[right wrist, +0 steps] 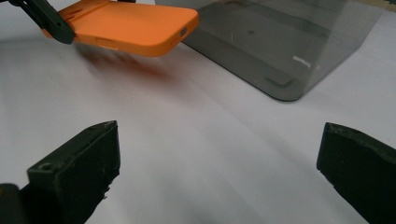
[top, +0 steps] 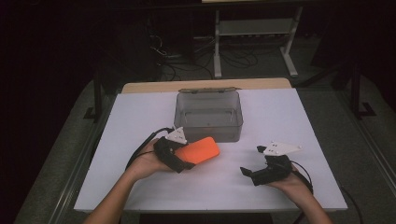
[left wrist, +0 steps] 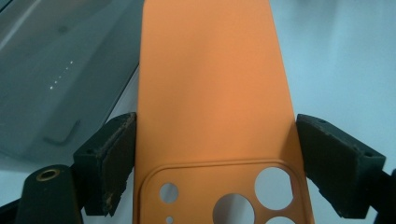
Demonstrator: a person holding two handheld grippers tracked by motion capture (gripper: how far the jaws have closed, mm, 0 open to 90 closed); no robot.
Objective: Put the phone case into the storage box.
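Table: white top (top: pixel 140 112) – bare room at front and sides
Left gripper (top: pixel 180 156): pinches orange phone case (top: pixel 198 150), lifted just before grey bin (top: pixel 208 114)
Right gripper (top: pixel 252 161): jaws spread, empty – well apart

We've got three angles here. The high view sits above the near edge of the white table (top: pixel 280 112), looking forward and down, far enough back to catch the whole tabletop plus floor behind the grey box (top: pixel 208 115). The left gripper view rides super close, looking along its jaws at the orange phone case (left wrist: pixel 210 93), with the grey box's wall just to the left of it. The right gripper view hangs low over the table, facing across it toward that same box (right wrist: pixel 289 42). All three share the box and the case (right wrist: pixel 130 28) beside it.
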